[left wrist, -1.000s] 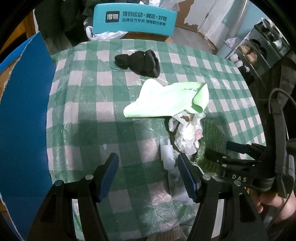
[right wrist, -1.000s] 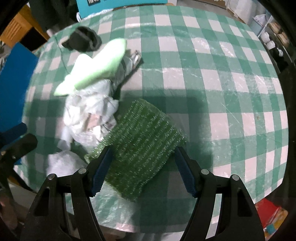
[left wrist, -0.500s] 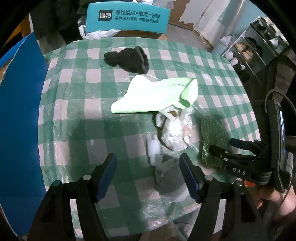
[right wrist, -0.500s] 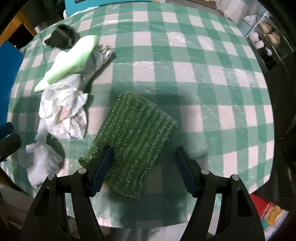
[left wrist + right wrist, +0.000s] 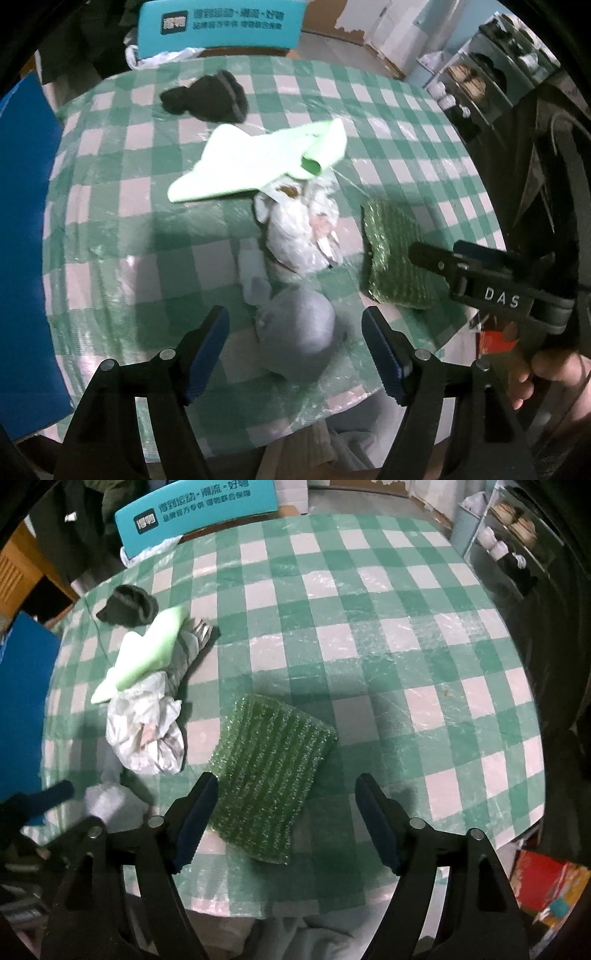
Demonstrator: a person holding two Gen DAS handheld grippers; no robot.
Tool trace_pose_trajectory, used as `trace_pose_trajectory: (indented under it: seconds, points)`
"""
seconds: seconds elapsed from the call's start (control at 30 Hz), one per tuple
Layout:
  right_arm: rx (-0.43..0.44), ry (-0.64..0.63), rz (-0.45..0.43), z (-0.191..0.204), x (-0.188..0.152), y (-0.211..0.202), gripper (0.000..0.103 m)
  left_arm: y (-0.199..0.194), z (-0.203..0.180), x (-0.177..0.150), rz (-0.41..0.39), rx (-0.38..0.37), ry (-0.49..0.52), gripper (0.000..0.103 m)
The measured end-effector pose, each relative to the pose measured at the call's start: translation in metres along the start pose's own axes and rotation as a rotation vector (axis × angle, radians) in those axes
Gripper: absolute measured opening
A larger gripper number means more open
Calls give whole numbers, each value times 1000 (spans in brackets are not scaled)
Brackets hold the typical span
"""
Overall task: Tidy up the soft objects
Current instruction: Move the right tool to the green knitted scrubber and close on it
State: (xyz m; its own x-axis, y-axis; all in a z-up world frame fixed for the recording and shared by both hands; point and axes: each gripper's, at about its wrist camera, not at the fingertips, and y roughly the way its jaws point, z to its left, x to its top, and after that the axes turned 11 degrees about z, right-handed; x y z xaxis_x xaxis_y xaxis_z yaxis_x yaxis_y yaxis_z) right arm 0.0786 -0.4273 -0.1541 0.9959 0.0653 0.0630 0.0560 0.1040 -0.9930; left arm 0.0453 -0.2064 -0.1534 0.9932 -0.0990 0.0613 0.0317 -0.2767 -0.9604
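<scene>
Both tongs opening, nothing gripped: left [image 5: 295, 347] over grey bundle [image 5: 295, 336], right [image 5: 282, 816] over green pad [image 5: 271, 775], seemingly near table edge [image 5: 517, 834].

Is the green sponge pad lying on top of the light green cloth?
No, the green sponge pad lies flat on the checked tablecloth, apart from the light green cloth.

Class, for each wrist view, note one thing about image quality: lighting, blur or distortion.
Left wrist view: dim, the light green cloth smeared by motion blur, a shadow darkening the tablecloth. Right wrist view: fisheye bends the checks, glare on the plastic cover, green scouring pad fairly sharp.
</scene>
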Motion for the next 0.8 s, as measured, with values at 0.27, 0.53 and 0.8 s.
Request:
trace_pose_trajectory:
  seconds: [0.27,0.53,0.8]
  points:
    - [-10,-31,14,35,6,15,80,23,-7,0,34,38,23,78]
    - [-60,-45,30,53,18,35,81,22,5,3,31,50,4,71]
    - [-100,-44,59,62,20,53,81,20,8,1,32,32,26,45]
